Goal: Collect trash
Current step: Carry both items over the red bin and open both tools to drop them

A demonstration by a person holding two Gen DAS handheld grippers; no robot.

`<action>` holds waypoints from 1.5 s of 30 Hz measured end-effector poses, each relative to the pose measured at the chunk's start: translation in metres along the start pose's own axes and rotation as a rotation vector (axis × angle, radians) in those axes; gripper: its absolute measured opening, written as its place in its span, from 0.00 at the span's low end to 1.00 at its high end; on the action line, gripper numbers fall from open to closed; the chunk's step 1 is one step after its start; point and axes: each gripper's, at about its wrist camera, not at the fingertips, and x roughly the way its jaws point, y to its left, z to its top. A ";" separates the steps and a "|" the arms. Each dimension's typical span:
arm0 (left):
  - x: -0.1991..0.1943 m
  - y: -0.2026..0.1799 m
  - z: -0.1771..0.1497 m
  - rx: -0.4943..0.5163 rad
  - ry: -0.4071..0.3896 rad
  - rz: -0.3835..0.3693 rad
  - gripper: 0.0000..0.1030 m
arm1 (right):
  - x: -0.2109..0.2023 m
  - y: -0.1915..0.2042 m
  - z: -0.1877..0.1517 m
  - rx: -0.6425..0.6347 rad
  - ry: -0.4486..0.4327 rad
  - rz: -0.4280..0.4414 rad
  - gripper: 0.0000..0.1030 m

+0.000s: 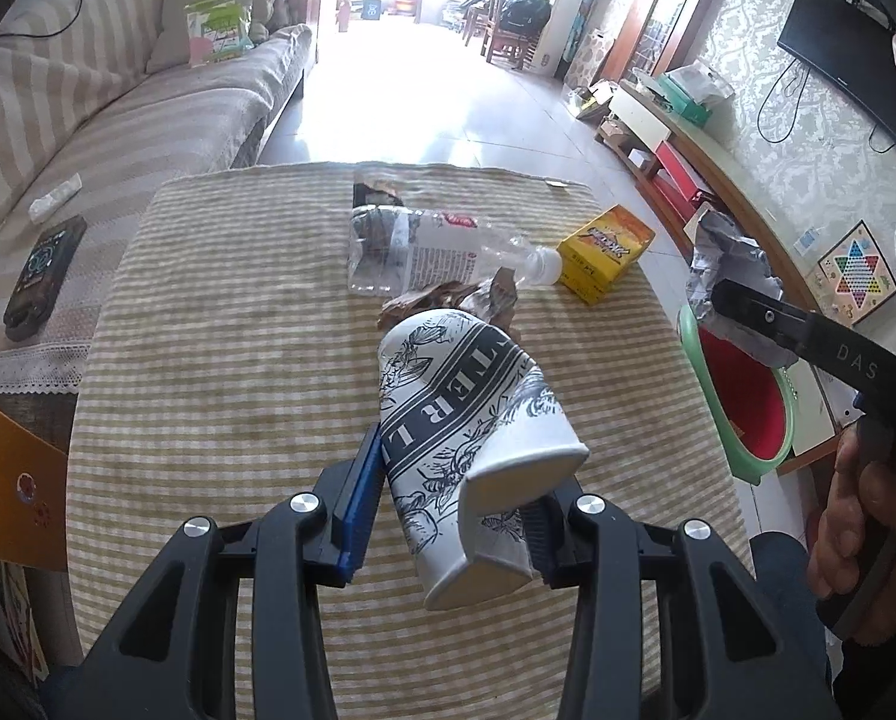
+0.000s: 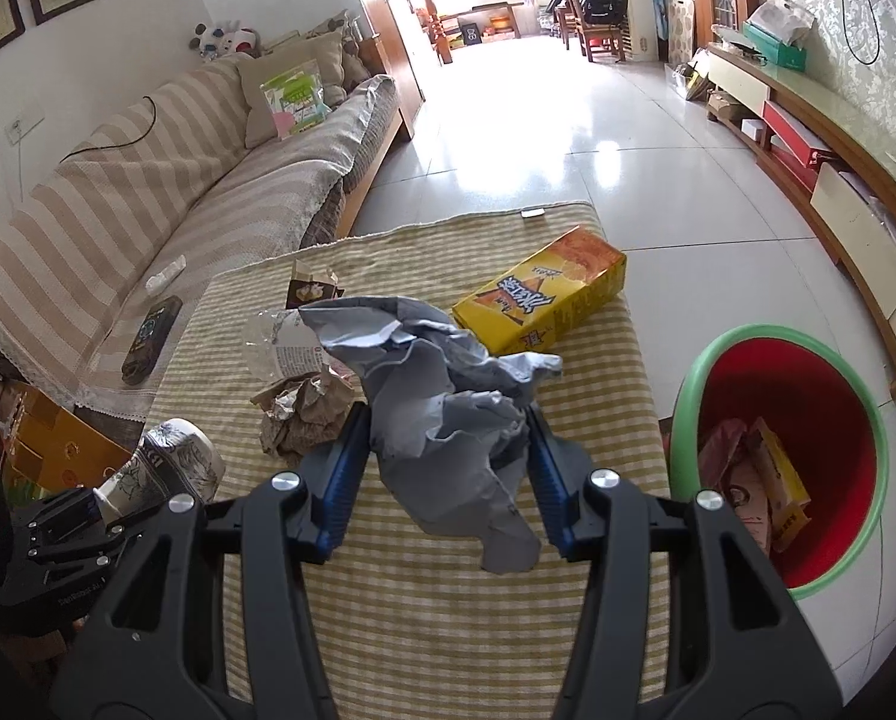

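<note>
Sofa [image 2: 148,180]: long, draped in beige-and-cream striped cloth with a lace hem; a dark flat remote [image 2: 151,339] lies on its seat.

Table [image 1: 220,360]: covered in ribbed cloth of olive and cream stripes.

Paper cup [image 1: 466,438]: white, printed with black botanical drawing and a lettered band, its wall dented. It is clamped between the blue ribbed pads of the left gripper [image 1: 448,516], lifted off the cloth and tilted, rim pointing away. The left gripper slants steeply down.

Plastic bottle [image 1: 442,252]: clear, crushed, white cap, lying on its side beyond the cup; brown crumpled wrapper [image 2: 304,414] just beside it.

Crumpled paper [image 2: 448,414]: grey, sharply creased, a loose tail hanging below. Grasped between the right gripper [image 2: 448,468] pads, above the table (the bin stands to its right). A hand [image 1: 856,516] wraps the right gripper's handle.

Yellow carton [image 2: 541,297]: glossy rectangular box, flat on the table's far corner.

Bin [image 2: 868,420]: round, green rim, red inside, on the tiled floor against the table's right edge, holding wrappers and a small carton.
</note>
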 end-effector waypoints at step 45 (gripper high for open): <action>0.084 -0.315 0.082 0.314 0.084 -0.373 0.38 | -0.112 -0.257 -0.024 0.371 -0.140 -0.238 0.48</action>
